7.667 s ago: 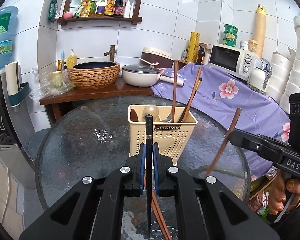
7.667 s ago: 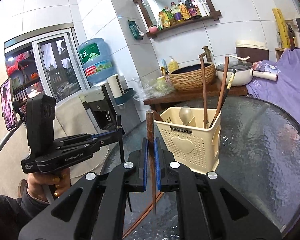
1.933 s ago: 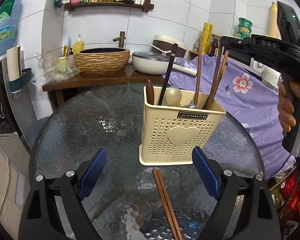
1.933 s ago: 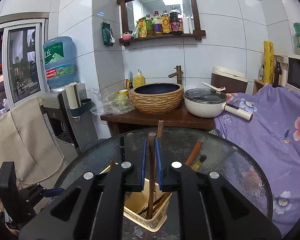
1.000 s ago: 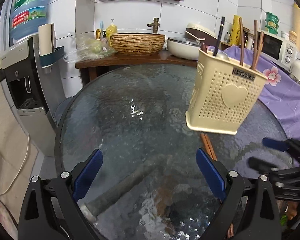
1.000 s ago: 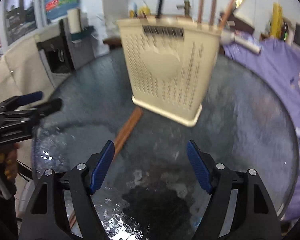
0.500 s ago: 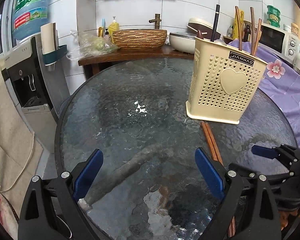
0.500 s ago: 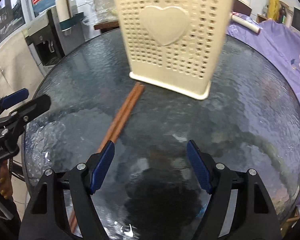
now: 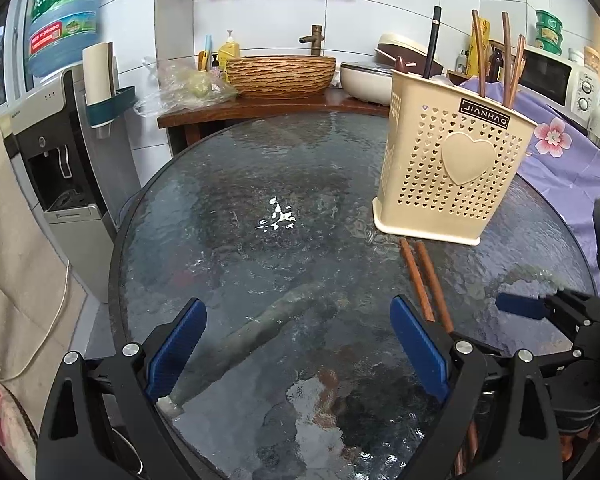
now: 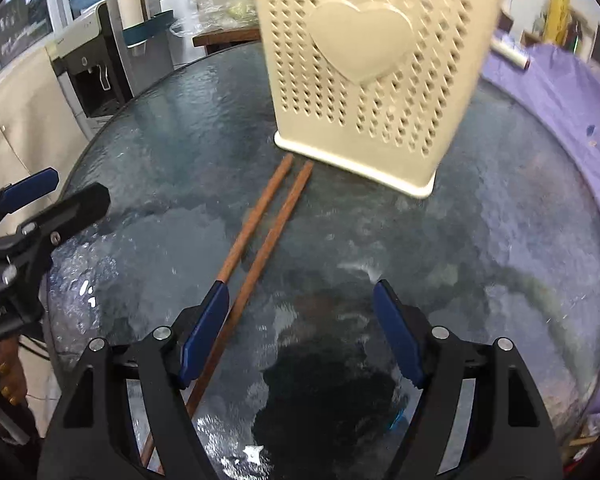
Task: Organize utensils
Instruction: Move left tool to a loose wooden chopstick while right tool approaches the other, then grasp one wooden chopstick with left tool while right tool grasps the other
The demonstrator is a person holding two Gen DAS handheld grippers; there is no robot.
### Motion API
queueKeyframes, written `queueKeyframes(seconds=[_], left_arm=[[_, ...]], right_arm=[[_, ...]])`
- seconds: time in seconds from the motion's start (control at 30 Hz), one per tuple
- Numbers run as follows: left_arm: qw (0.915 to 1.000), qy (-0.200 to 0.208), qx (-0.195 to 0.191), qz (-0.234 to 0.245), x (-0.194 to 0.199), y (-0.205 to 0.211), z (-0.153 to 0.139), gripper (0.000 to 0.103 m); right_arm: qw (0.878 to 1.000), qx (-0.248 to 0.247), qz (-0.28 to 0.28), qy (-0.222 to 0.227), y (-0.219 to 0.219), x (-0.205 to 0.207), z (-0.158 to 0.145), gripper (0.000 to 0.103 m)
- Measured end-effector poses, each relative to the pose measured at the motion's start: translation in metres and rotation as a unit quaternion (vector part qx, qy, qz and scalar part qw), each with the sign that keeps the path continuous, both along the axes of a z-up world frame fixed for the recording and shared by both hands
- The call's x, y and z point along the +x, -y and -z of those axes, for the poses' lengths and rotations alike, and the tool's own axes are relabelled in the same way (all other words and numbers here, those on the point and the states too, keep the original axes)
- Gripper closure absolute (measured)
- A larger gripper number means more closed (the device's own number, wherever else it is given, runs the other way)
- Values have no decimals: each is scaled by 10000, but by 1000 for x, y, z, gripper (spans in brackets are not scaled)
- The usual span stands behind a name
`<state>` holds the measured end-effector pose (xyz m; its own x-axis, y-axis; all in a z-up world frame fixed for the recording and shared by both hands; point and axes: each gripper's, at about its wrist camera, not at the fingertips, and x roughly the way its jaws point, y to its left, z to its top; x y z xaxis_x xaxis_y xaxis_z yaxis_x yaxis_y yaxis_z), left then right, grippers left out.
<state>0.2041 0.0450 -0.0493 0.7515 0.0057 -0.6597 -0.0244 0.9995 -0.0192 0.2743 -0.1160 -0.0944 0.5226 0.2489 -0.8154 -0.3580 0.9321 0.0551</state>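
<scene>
A cream perforated utensil basket stands on the round glass table, with several chopsticks and a spoon upright in it. Two brown chopsticks lie side by side on the glass in front of it. My left gripper is open and empty over the near left of the table. My right gripper is open and empty just above the glass; its left pad covers the near part of one chopstick. In the left wrist view the right gripper shows at the right edge.
A water dispenser stands left of the table. Behind it a wooden counter carries a woven basin and a white pot. Purple floral cloth covers the right side. A person's hand holds the left gripper at the lower left.
My right gripper has come down and closer to the two chopsticks and the basket. The left gripper has hardly moved. Both stay open.
</scene>
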Motion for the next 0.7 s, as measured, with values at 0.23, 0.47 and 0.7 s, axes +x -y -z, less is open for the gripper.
queueKeyframes(seconds=[0.23, 0.47, 0.7], left_arm=[[9999, -20, -45, 106, 1, 5, -1, 13], [9970, -409, -284, 599, 14, 25, 7, 31], [9907, -818, -207, 1064, 51, 60, 14, 42]], right_arm=[[9990, -421, -80, 108, 11, -4, 0, 30], [9995, -264, 165, -97, 58, -1, -1, 33], [9979, 256, 516, -307, 80, 21, -4, 34]])
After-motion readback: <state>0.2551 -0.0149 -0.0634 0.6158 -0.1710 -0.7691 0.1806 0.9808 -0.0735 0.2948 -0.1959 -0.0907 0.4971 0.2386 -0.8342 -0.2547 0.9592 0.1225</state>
